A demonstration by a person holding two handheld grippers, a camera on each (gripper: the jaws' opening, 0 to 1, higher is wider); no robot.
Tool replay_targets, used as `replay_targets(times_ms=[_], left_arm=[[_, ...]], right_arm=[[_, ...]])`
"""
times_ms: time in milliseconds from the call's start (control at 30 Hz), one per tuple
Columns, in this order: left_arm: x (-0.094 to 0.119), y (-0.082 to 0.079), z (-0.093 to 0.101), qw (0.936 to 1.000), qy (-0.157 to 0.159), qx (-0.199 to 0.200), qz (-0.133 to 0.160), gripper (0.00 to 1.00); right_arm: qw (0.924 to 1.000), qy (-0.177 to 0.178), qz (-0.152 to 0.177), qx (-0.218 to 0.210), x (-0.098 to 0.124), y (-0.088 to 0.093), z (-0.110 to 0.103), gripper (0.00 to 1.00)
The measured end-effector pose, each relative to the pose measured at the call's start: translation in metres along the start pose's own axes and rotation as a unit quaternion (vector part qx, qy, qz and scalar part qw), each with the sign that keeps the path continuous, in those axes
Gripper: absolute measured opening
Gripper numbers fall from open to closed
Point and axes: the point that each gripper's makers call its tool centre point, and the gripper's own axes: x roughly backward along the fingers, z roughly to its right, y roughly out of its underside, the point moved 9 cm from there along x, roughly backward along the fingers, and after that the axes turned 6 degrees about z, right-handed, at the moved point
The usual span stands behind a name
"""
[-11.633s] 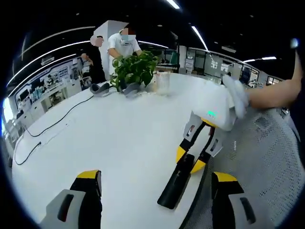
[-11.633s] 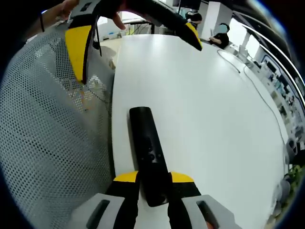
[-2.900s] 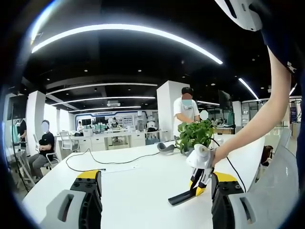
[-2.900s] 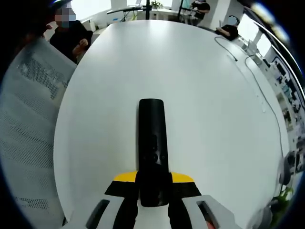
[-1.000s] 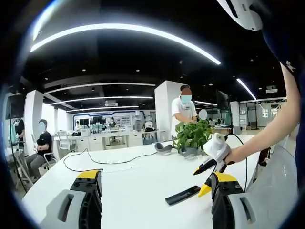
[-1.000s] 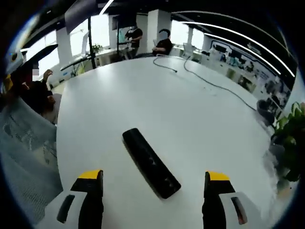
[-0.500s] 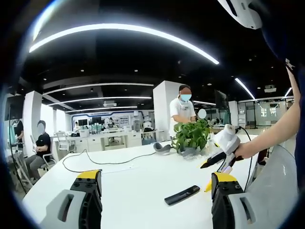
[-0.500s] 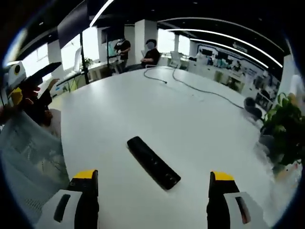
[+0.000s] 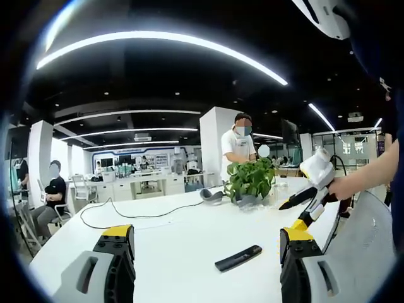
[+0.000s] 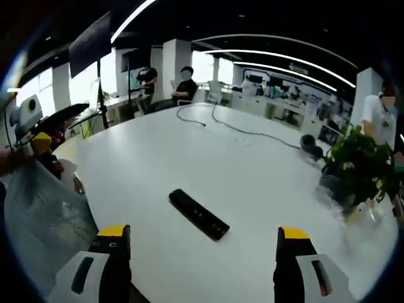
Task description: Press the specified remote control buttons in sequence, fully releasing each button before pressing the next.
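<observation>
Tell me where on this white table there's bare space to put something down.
The broad stretch of table between the remote and the black cable is bare, and so is the strip between the remote and the gripper jaws. It is crowded around the potted plant at the table's edge.

Ahead of my jaws spreads a big white table (image 10: 252,158). A black remote control (image 10: 198,214) lies flat on it, just beyond my right gripper's jaws and between them. Farther off, a dark cable (image 10: 243,129) snakes across the top. A leafy potted plant (image 10: 356,165) stands to my right, with a grey headset (image 9: 213,196) beside it.
</observation>
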Motion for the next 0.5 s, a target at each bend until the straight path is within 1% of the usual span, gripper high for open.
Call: replay_targets(times_ms=[167, 333, 400, 500], left_arm=[[0.0, 0.001, 0.001, 1.0, 0.007, -0.001, -0.003, 1.0], [0.0, 0.002, 0.002, 0.9999, 0.013, -0.001, -0.007, 1.0], [0.0, 0.002, 0.003, 0.9999, 0.014, 0.0, -0.009, 1.0], [0.0, 0.002, 0.003, 0.9998, 0.016, 0.0, -0.01, 1.0]], right_arm=[[0.9998, 0.02, 0.011, 0.001, 0.015, -0.003, 0.0, 0.95], [0.999, 0.038, 0.021, 0.007, 0.031, -0.003, 0.001, 0.94], [0.9988, 0.044, 0.022, 0.006, 0.035, 0.0, 0.002, 0.94], [0.9986, 0.051, 0.011, 0.005, 0.041, 0.005, 0.003, 0.94]])
